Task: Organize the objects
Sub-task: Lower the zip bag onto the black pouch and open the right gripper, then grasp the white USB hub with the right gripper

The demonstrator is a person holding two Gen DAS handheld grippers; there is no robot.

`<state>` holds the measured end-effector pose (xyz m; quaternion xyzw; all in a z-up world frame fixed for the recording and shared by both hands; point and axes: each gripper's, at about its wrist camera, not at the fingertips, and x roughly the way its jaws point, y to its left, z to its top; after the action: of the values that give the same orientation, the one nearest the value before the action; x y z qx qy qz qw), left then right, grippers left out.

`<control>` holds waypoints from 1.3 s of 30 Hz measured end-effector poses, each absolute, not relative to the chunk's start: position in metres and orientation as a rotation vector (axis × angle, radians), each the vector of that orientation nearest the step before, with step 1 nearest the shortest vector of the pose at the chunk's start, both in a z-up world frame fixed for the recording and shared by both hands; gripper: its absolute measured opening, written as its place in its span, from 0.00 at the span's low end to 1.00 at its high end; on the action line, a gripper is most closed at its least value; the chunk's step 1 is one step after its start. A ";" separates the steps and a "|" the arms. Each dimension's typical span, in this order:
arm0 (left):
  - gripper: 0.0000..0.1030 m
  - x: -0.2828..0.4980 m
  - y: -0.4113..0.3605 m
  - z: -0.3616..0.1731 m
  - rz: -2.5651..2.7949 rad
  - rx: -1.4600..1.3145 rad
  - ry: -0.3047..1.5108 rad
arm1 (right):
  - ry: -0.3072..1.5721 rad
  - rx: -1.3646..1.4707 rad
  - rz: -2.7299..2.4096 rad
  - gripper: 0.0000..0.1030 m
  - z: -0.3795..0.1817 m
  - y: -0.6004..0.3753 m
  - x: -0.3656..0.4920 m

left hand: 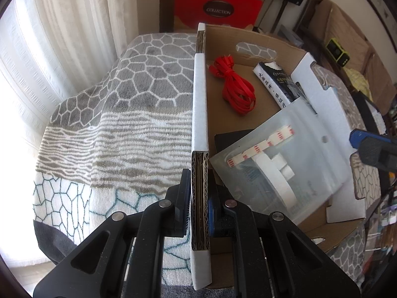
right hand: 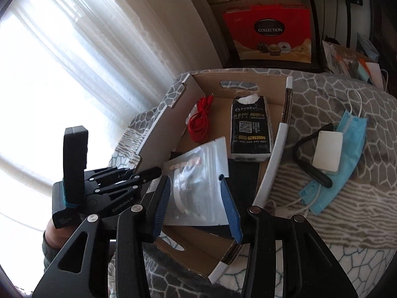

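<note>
My left gripper [left hand: 199, 213] is pinching the box [left hand: 198, 114] wall. My right gripper [right hand: 196, 206] is spread over the clear bag [right hand: 198, 181], pads off it. On the blanket [right hand: 322, 223] at three o'clock lie a blue mask [right hand: 352, 144] and a white charger [right hand: 326, 152]. Inside the box: red cable [right hand: 198, 124] at eleven, black tissue pack [right hand: 250, 129] at twelve, bag nearest me.

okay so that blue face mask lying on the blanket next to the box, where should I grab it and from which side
Take the blue face mask at its bare upper end, coming from above with the right hand-held gripper, which stands open. It lies flat on the blanket, and a white charger and black cable cover its middle, so the free pleated edge is probably easiest to pinch.
</note>
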<state>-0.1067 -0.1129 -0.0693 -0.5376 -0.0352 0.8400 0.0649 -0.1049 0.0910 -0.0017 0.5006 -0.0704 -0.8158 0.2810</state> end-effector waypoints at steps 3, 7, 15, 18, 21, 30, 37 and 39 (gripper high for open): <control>0.10 -0.106 -0.113 -0.069 2.535 -1.623 -0.110 | -0.167 1.321 -2.232 0.43 0.009 0.106 -0.106; 0.10 -0.106 -0.113 -0.069 2.536 -1.622 -0.111 | -0.174 1.318 -2.313 0.46 0.018 0.137 -0.114; 0.10 -0.106 -0.113 -0.069 2.534 -1.624 -0.105 | -0.257 1.421 -2.441 0.60 0.001 0.204 -0.147; 0.10 -0.107 -0.113 -0.070 2.533 -1.625 -0.105 | -0.290 1.466 -2.455 0.60 -0.013 0.220 -0.155; 0.10 -0.108 -0.114 -0.072 2.529 -1.634 -0.105 | -0.328 1.495 -2.456 0.60 -0.025 0.230 -0.163; 0.10 -0.109 -0.114 -0.075 2.525 -1.641 -0.102 | -0.355 1.497 -2.444 0.51 -0.042 0.223 -0.183; 0.10 -0.108 -0.114 -0.075 2.526 -1.640 -0.102 | -0.351 1.551 -2.425 0.50 -0.058 0.215 -0.196; 0.10 -0.108 -0.114 -0.075 2.526 -1.641 -0.103 | -0.355 1.554 -2.417 0.50 -0.062 0.213 -0.198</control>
<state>-0.1084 -0.1138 -0.0751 -0.5434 -0.0341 0.8363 0.0640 -0.1985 0.2134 -0.0615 0.5327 -0.1216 -0.8284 0.1228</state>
